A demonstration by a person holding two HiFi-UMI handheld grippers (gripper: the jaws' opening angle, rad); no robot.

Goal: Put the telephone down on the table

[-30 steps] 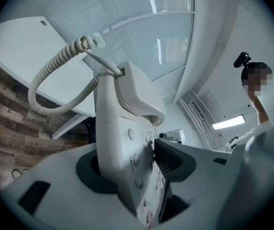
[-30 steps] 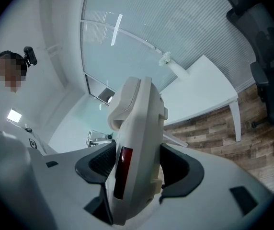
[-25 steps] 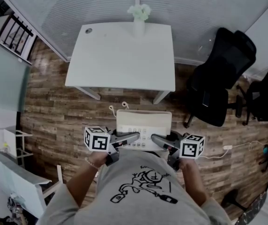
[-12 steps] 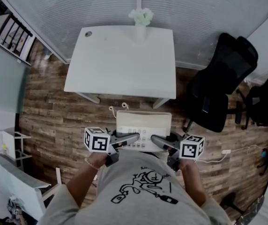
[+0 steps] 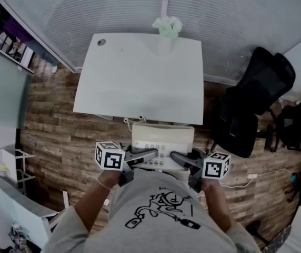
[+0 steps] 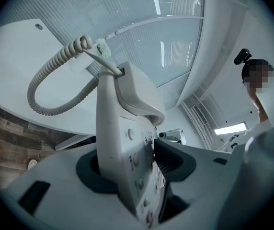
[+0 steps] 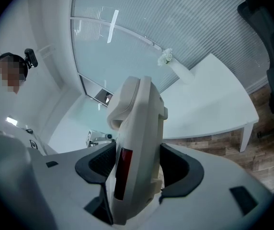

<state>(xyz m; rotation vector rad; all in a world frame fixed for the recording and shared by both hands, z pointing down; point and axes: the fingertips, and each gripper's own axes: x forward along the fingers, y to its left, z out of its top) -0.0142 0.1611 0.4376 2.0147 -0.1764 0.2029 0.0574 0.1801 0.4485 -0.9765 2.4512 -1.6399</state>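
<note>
White telephone (image 5: 162,137) at near edge of table (image 5: 140,73), black chair (image 5: 256,104) rightward

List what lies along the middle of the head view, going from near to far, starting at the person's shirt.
grey T-shirt -> telephone -> white table -> vase of flowers -> window blinds

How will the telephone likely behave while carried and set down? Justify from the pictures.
The telephone is probably stiff: its hard shell spans the left gripper and right gripper without sagging. Its coiled cord looks floppy and may swing or snag the table edge. The handset seems only to rest on top, so tilting might dislodge it.
</note>
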